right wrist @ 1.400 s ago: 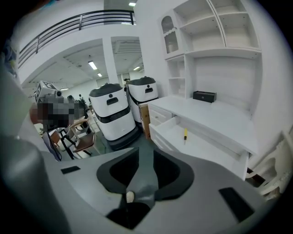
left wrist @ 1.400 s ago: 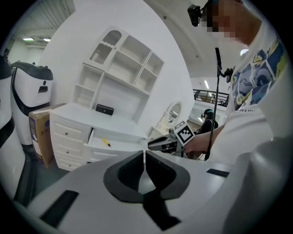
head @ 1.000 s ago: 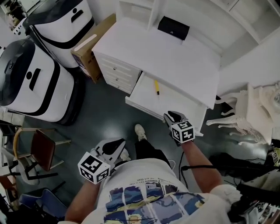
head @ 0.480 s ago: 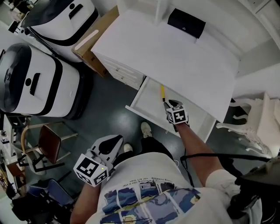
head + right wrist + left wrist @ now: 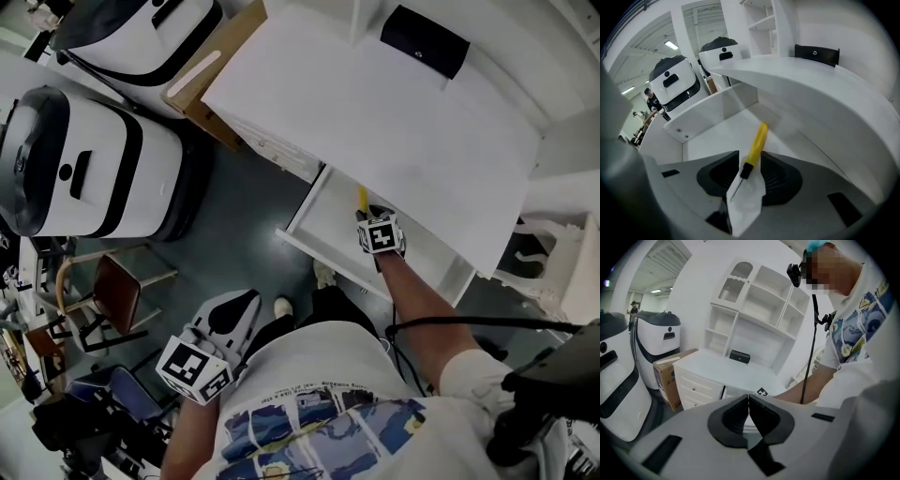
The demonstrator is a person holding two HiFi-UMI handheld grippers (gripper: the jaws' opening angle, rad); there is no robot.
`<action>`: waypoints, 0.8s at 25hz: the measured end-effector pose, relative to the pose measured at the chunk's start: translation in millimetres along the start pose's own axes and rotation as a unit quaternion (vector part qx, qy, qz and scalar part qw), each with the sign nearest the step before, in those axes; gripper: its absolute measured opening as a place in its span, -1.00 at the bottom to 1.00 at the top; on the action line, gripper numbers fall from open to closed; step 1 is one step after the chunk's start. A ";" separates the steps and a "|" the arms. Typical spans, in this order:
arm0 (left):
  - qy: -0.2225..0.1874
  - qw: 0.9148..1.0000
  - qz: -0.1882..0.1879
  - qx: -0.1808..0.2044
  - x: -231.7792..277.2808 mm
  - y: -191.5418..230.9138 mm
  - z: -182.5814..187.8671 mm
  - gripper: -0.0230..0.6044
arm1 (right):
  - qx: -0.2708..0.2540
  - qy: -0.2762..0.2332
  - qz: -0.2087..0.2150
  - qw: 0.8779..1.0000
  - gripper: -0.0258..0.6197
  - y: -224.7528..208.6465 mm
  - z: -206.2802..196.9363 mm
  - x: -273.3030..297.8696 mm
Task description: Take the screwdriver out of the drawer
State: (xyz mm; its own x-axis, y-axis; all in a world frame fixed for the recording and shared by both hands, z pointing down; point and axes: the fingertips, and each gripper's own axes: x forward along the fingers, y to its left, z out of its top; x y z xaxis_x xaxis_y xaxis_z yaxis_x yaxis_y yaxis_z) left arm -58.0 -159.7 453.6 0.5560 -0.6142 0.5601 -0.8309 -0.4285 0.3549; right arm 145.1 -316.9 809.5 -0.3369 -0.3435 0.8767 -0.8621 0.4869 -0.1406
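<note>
Nearest the body, the left tongs [image 5: 749,401] hang with jaws pressed together on nothing, well away from the work. Further out, the right tongs [image 5: 749,171] reach into the open drawer [image 5: 701,126], jaws apart and straddling the screwdriver [image 5: 755,143]. It lies flat on the drawer floor with the black collar and the near end of its yellow handle between the pads, the thin shaft pointing back toward the person.

The step in hand looks like the grasp itself. To do it well, the pads should close on the thick handle rather than the slim shaft, squarely across it so it does not roll or twist. The lift should then come straight up and back, clear of the overhanging desk surface [image 5: 375,103] just above.

By count: one screwdriver, one open drawer, two tongs. Farther back stand one black box [image 5: 424,40] on the surface, one cardboard box [image 5: 216,70] beside the desk, and two white machines [image 5: 66,159].
</note>
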 end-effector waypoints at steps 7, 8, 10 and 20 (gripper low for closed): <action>0.005 1.000 0.015 -0.006 1.9 8.9 1.6 -0.88 | -0.005 0.018 -0.017 1.000 -0.44 -9.7 -2.4 25.1; 0.005 1.000 0.018 -0.007 0.9 10.3 1.6 -0.88 | -0.007 0.021 -0.017 1.000 -0.44 -8.0 -2.5 25.5; 0.006 1.000 0.021 -0.007 -0.4 12.4 1.6 -0.88 | -0.016 0.023 -0.013 1.000 -0.48 -1.5 0.7 22.2; 0.002 1.000 0.026 0.001 -14.2 20.7 -0.7 -0.88 | -0.031 0.031 -0.033 0.999 -0.62 3.1 -2.9 22.0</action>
State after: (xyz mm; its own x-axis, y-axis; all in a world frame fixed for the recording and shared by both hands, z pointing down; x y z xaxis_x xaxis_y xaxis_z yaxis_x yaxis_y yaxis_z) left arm -83.1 -159.4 453.5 0.5114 -0.6330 0.5812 -0.8589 -0.3976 0.3228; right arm 136.1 -320.6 829.6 -0.2550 -0.3267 0.9101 -0.8556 0.5148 -0.0549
